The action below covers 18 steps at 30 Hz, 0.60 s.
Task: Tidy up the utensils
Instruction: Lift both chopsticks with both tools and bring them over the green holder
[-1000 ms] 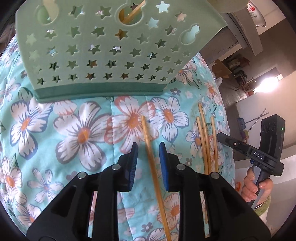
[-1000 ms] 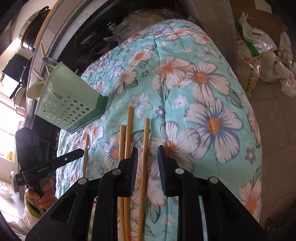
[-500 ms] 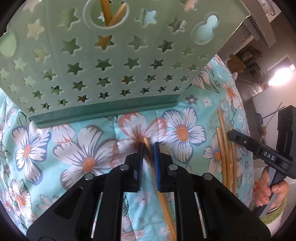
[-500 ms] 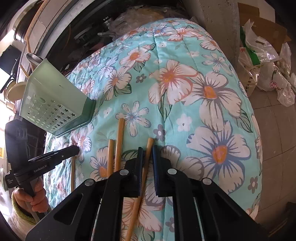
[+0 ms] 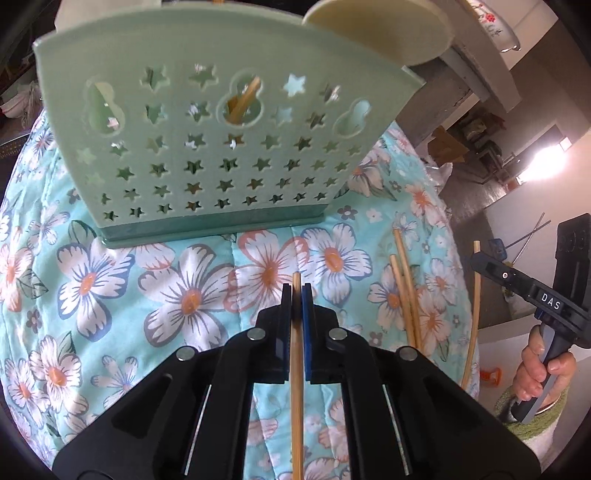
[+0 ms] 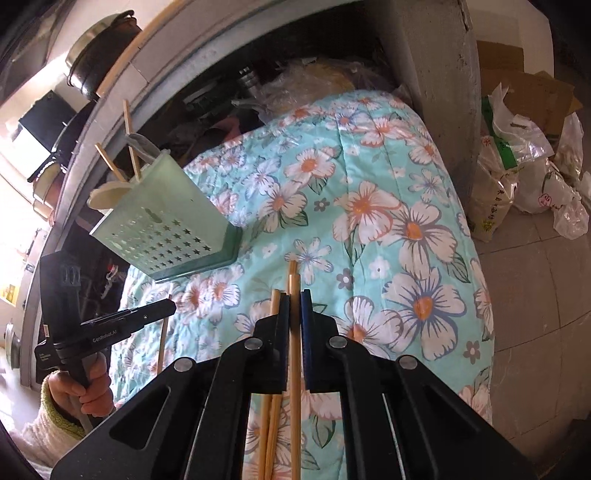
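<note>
Chopsticks of pale bamboo are the business here, and one slim bamboo chopstick (image 5: 296,354) is pinched between the blue-padded black fingers of the left gripper (image 5: 296,291); its jaws have just been closing and now press on the stick, whose tip pokes out just past the pads. In the right wrist view a second bamboo chopstick (image 6: 294,354) is pinched the same way in the right gripper (image 6: 294,295), whose jaws have also just been closing on it, tip showing beyond the pads. Just to the left of that gripper two loose bamboo chopsticks (image 6: 271,417) lie side by side on the quilted turquoise cloth with white and orange flowers (image 6: 388,229), partly hidden under the left finger. From the left wrist these same sticks (image 5: 404,291) lie on the cloth to the right, near its edge, and beyond them the right gripper holds its stick off the cloth edge, a hand (image 5: 543,369) wrapped round the handle. Farther on stands the mint-green plastic utensil holder with star-shaped cut-outs (image 5: 207,147), upright on the cloth, well apart from both grippers. Bamboo sticks (image 6: 129,147) rise from its top, and a cream round flat utensil (image 5: 376,29) sticks out at its upper right corner. Behind it all, a dark pot (image 6: 99,55) sits on a grey ledge
</note>
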Available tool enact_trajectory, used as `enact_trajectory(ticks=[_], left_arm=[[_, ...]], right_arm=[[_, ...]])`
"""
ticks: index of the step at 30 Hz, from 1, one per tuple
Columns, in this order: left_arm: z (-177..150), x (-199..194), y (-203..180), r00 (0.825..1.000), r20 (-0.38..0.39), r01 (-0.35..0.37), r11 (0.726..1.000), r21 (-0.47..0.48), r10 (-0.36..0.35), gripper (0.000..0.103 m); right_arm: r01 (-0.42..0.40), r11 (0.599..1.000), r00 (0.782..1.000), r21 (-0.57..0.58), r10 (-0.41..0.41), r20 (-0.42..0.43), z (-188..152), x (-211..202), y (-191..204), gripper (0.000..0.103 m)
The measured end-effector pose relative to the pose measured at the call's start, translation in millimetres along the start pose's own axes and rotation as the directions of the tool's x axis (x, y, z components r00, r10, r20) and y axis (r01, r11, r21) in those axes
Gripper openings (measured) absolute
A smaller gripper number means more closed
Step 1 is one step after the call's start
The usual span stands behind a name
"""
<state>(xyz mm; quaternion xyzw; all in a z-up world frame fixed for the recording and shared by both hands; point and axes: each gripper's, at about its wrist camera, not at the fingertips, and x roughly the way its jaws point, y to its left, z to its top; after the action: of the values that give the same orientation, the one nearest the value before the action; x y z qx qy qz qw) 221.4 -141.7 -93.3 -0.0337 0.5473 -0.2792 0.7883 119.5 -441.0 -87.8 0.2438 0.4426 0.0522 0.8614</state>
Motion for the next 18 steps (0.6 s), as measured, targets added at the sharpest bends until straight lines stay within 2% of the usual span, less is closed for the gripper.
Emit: enact_trajectory(ticks=[5, 9, 13, 16, 18], left_arm=[[1, -73, -5, 0.99, 0.12, 0.067, 0.997, 0.034, -0.07, 0.004], [12, -137, -10, 0.961, 0.252, 0.102, 0.993, 0.062, -0.115, 0.004], [26, -199, -11, 0.907, 0.391, 0.132, 0.988, 0.081, -0.153, 0.004], [39, -237, -14, 0.847, 0.51, 0.114, 0.989, 0.098, -0.149, 0.004], [50, -255, -15, 0.817, 0.558, 0.108, 0.989, 0.104, -0.148, 0.004]], right_arm=[[-0.091, 0.995, 0.992, -0.027, 0.094, 0.089, 9, -50, 19, 0.006], [-0.167, 0.984, 0.973, -0.056, 0.174, 0.155, 15, -83, 36, 0.006], [-0.192, 0.977, 0.956, -0.098, 0.209, 0.207, 22, -104, 53, 0.006], [-0.205, 0.971, 0.946, -0.121, 0.228, 0.229, 25, -114, 62, 0.006], [-0.209, 0.969, 0.943, -0.13, 0.235, 0.236, 26, -117, 67, 0.006]])
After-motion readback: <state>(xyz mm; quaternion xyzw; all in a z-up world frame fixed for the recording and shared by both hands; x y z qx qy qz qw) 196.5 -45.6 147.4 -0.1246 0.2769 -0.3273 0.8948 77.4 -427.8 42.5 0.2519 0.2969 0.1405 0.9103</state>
